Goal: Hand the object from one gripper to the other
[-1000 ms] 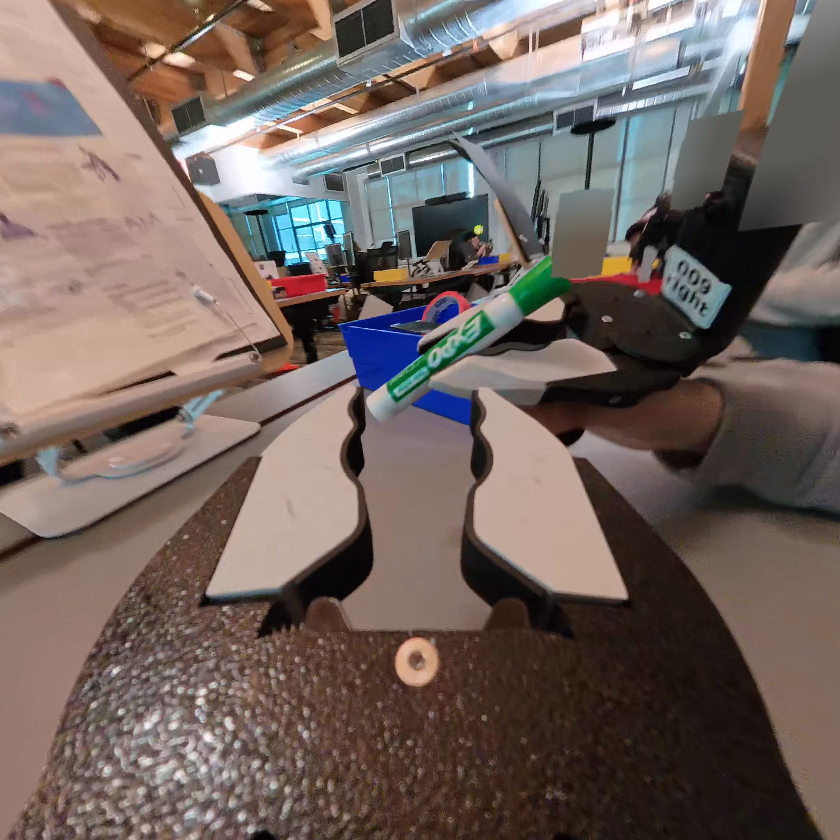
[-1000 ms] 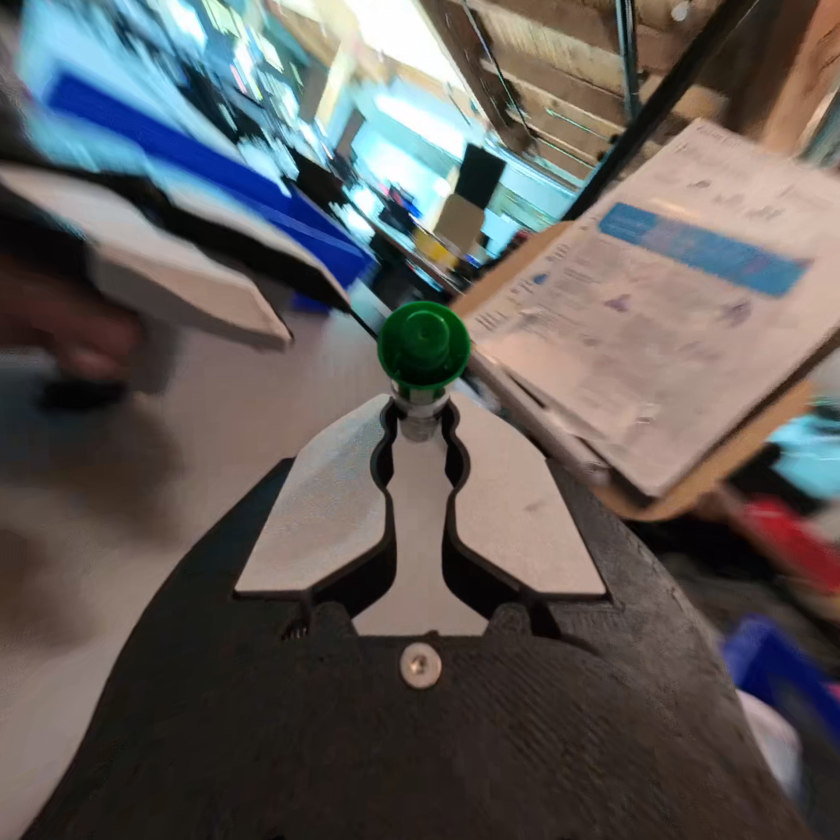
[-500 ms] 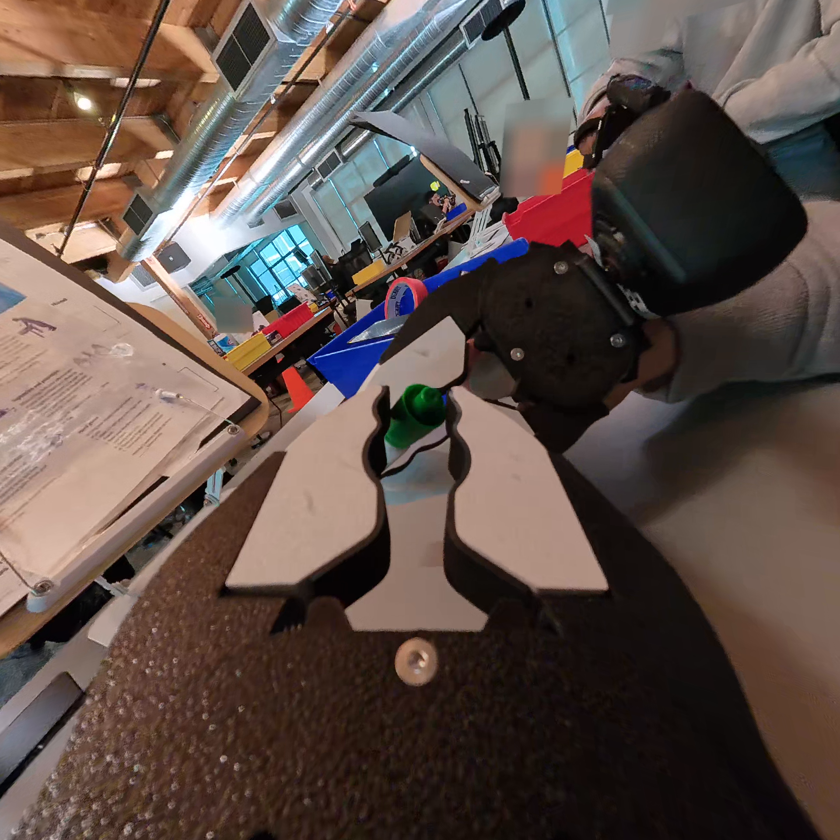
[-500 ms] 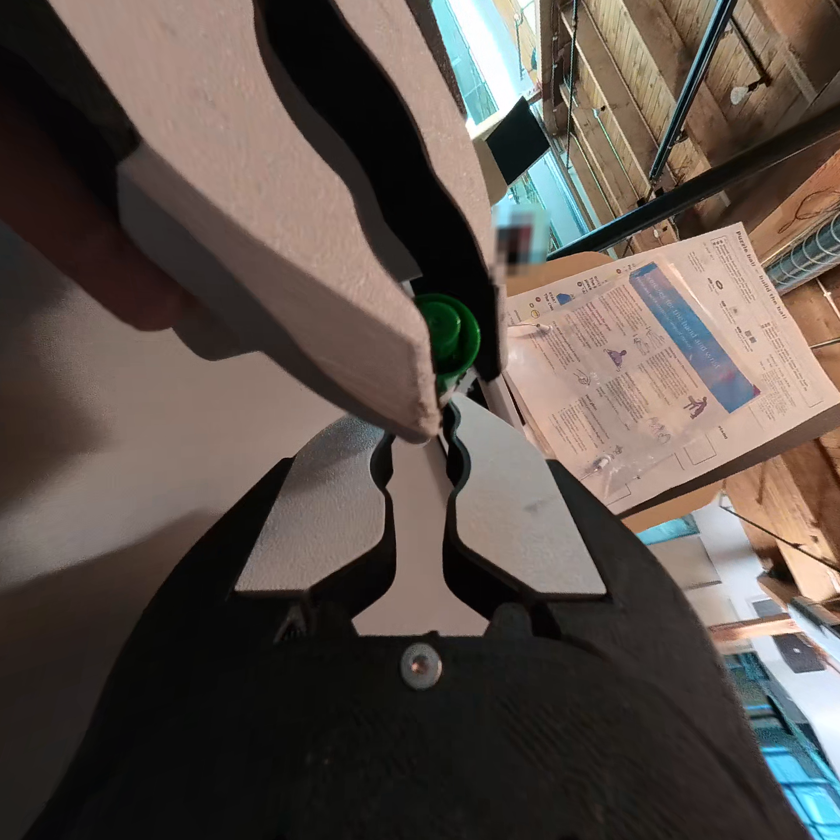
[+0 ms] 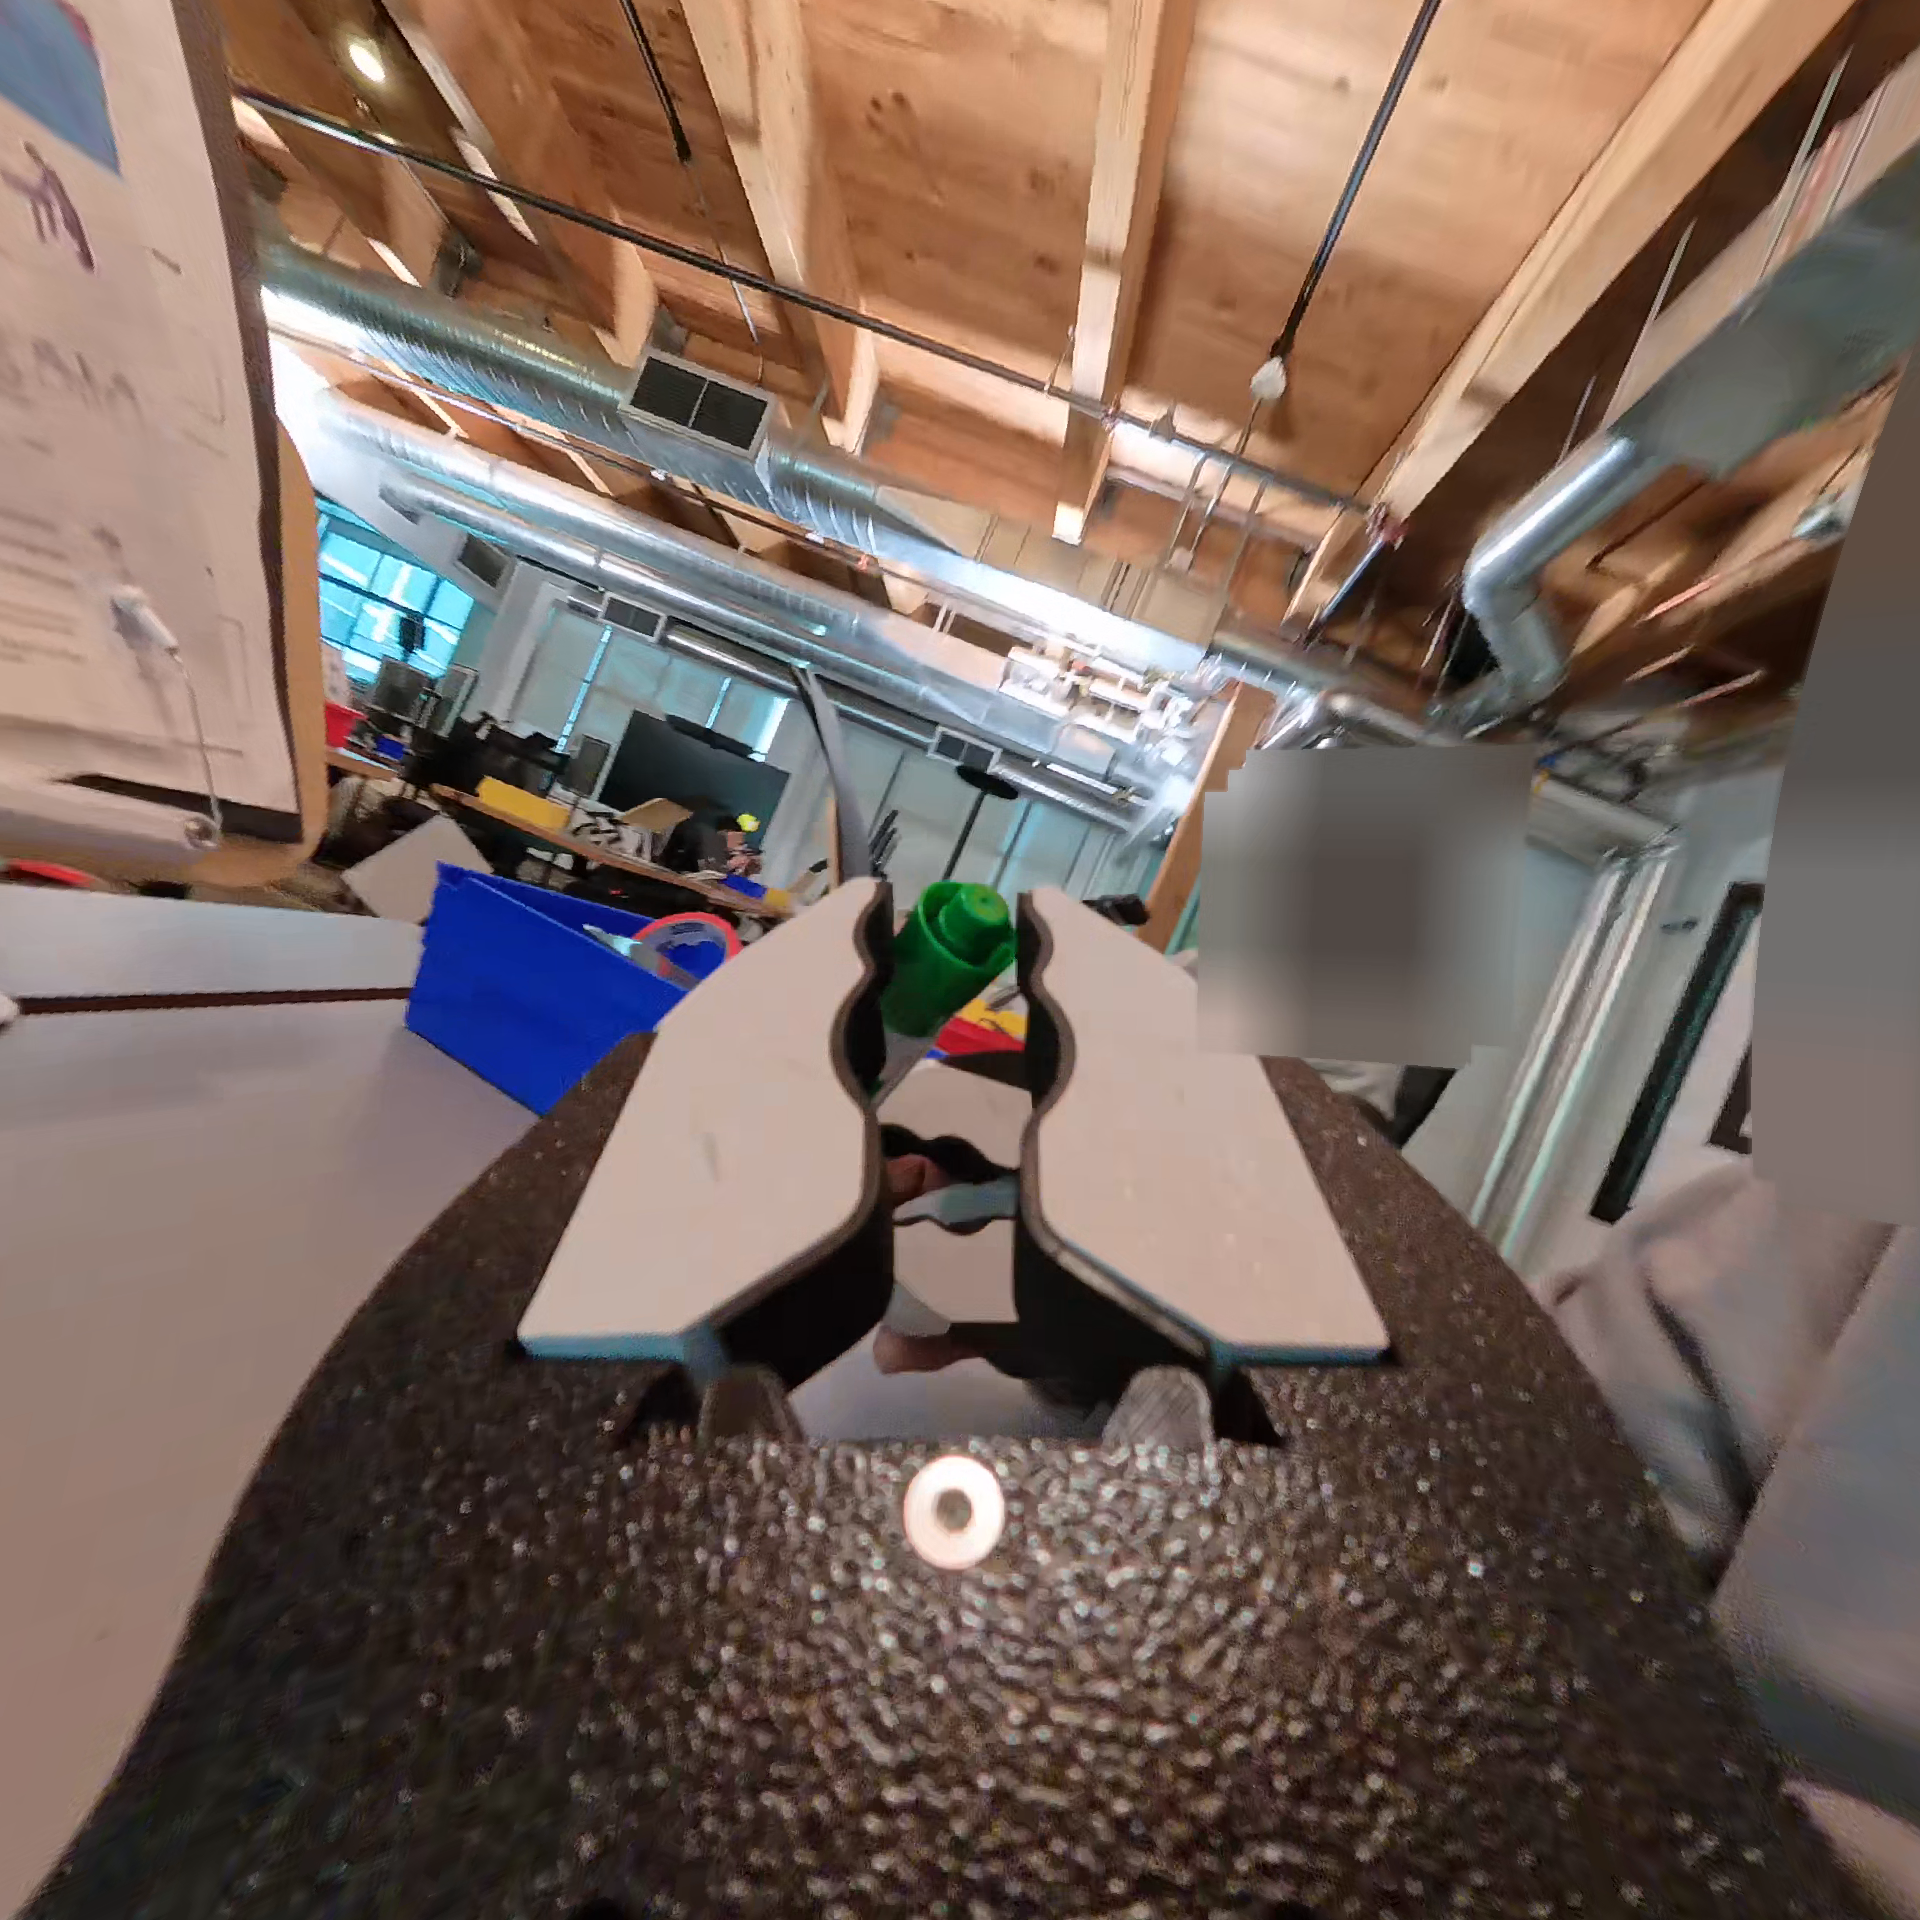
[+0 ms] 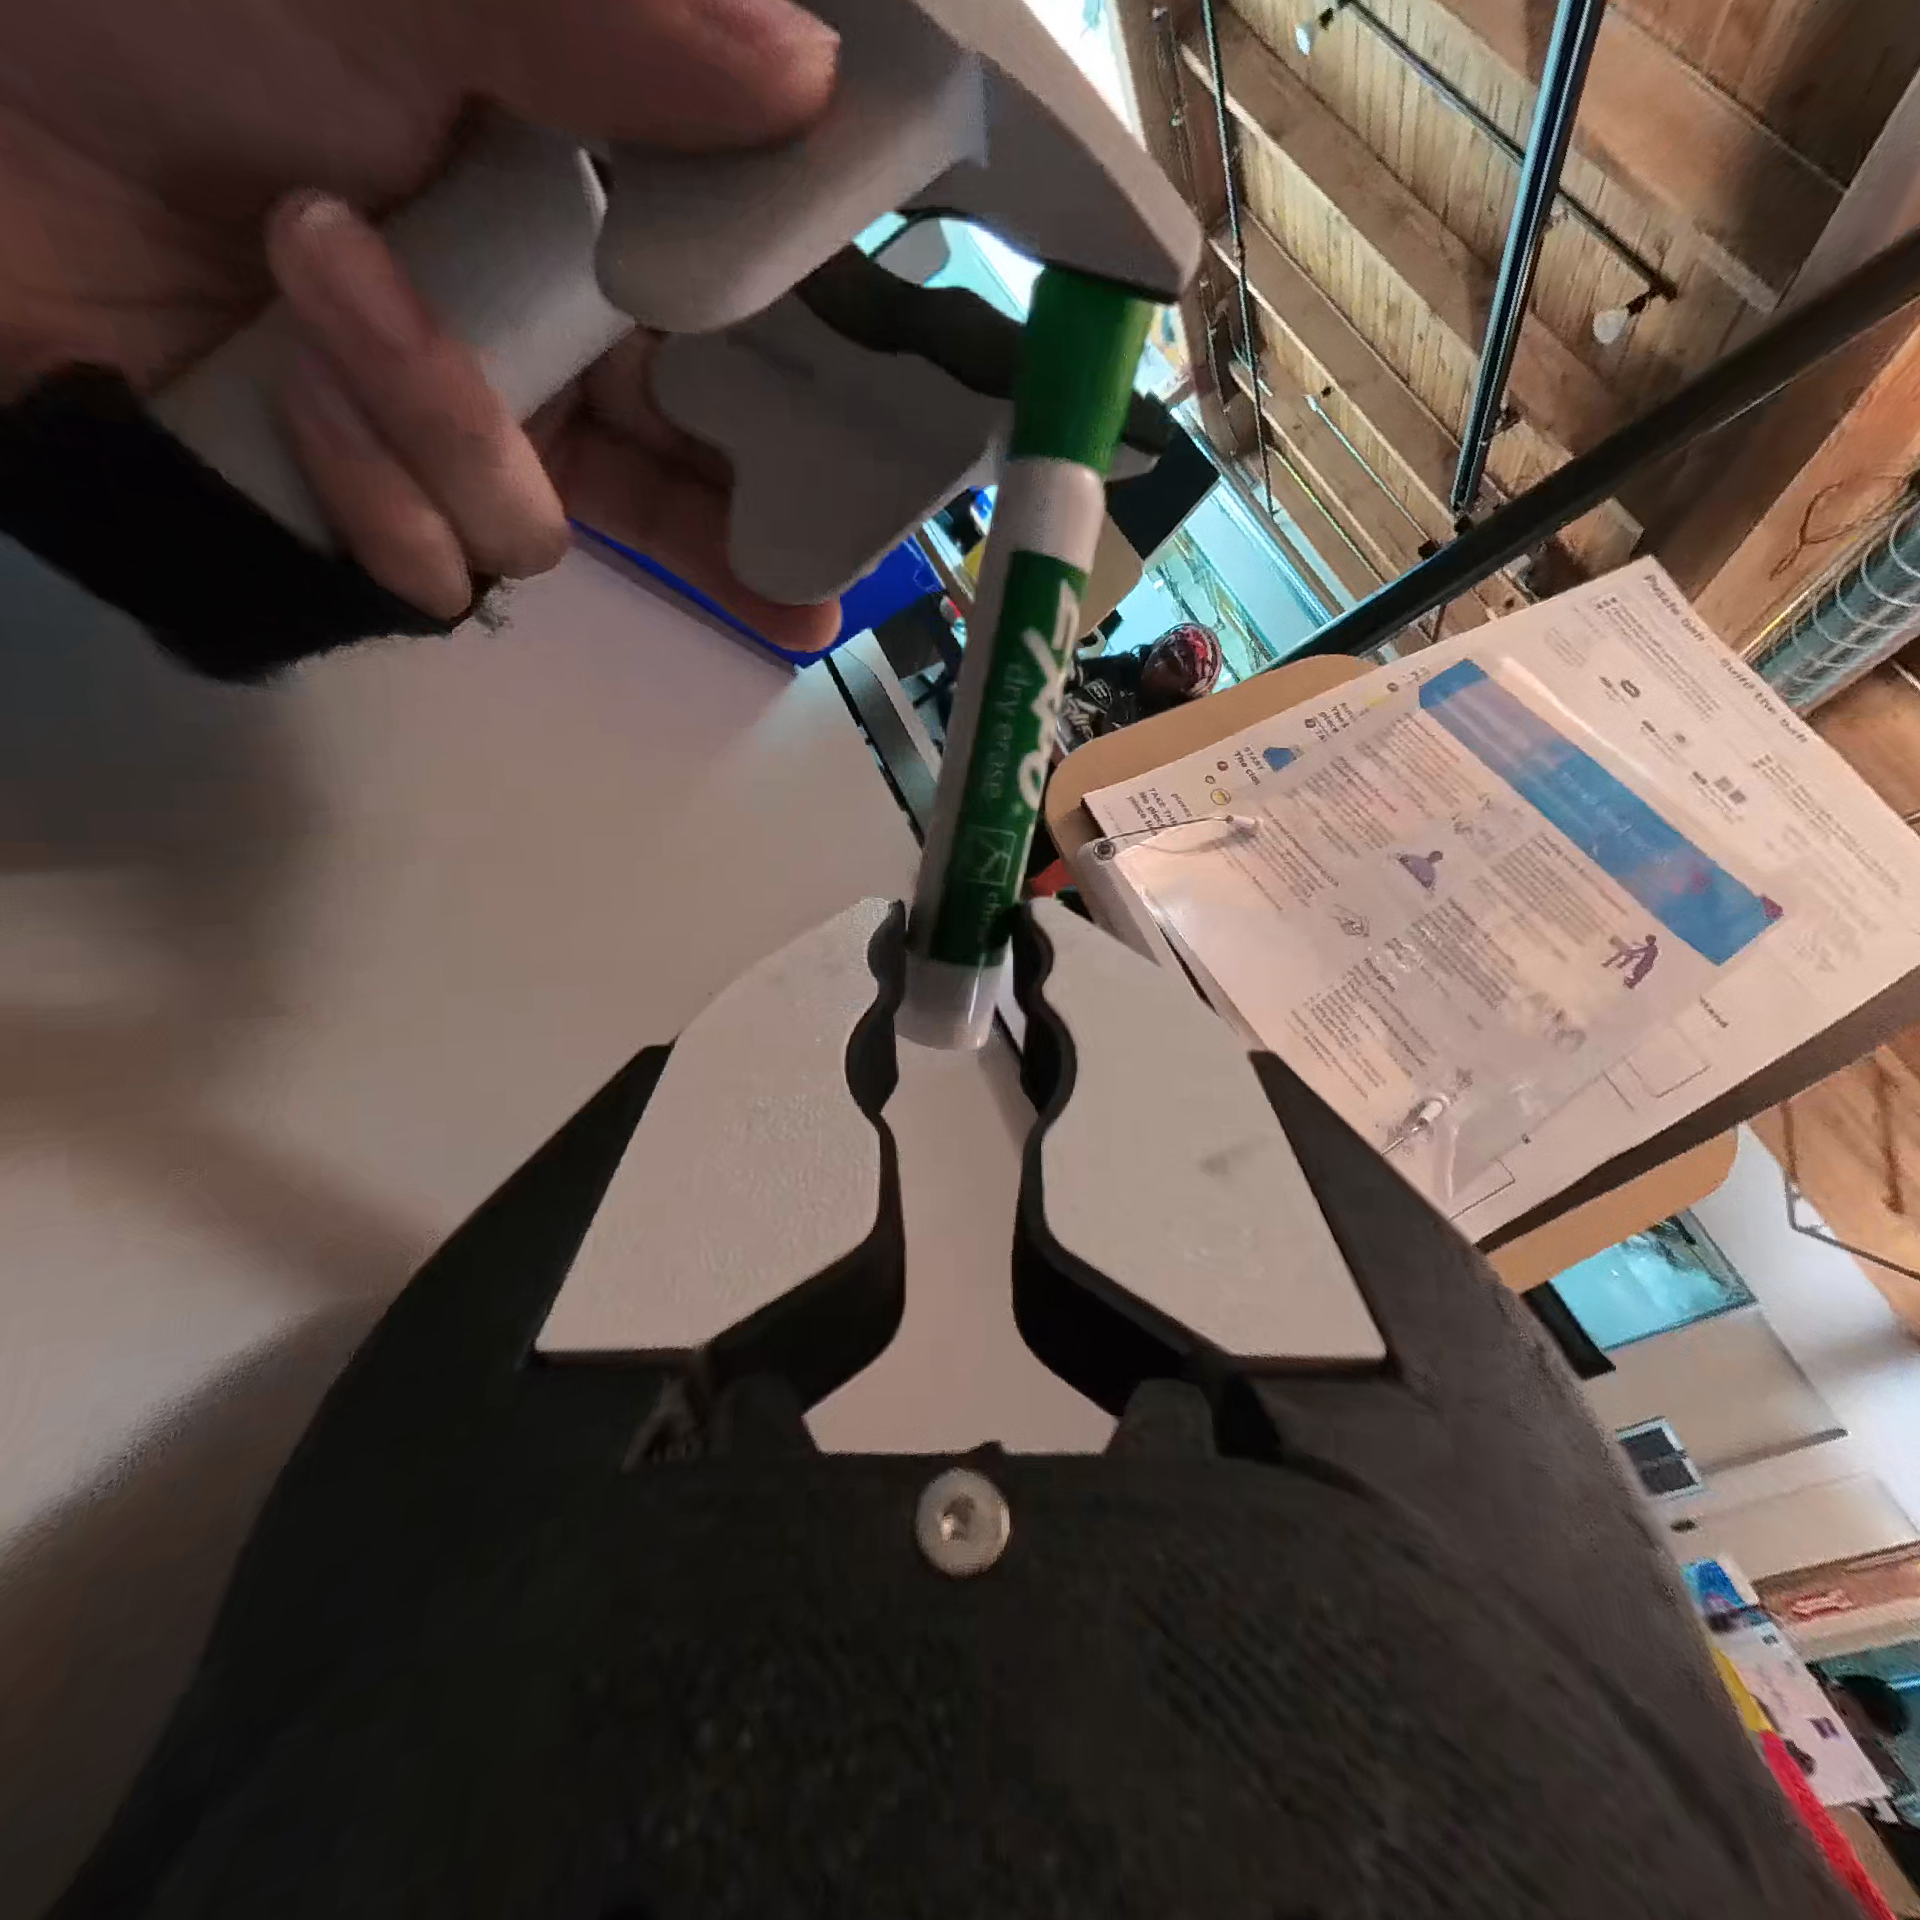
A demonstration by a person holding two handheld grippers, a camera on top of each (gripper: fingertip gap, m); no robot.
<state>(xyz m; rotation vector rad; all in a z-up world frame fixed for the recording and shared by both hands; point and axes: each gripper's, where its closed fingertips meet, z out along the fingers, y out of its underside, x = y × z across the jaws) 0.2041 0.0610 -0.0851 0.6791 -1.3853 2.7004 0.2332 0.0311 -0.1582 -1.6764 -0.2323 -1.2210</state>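
A green-capped white dry-erase marker (image 6: 1013,707) spans between both grippers above the table. My right gripper (image 6: 961,925) is shut on its white butt end. My left gripper (image 5: 954,904) is shut on the green cap (image 5: 951,966), which sticks out between its tips. In the right wrist view the left gripper (image 6: 1086,343) comes in from the upper left, held by a hand (image 6: 395,447), and its fingers (image 6: 831,457) clamp the cap. In the left wrist view the right gripper is mostly hidden below my fingers (image 5: 727,1143).
A grey table (image 5: 208,1143) lies below. A blue bin (image 5: 520,987) with a tape roll stands at its far side. A tilted wooden stand with a printed page (image 6: 1507,883) is close by, on the left in the left wrist view (image 5: 125,416). A grey sleeve (image 5: 1714,1351) is at right. Across from one pair of fingers to the other is roughly 9 cm.
My left gripper has closed around the marker's cap and tilted upward. The right gripper has stayed shut on the marker and swung, so its barrel now shows lengthwise.
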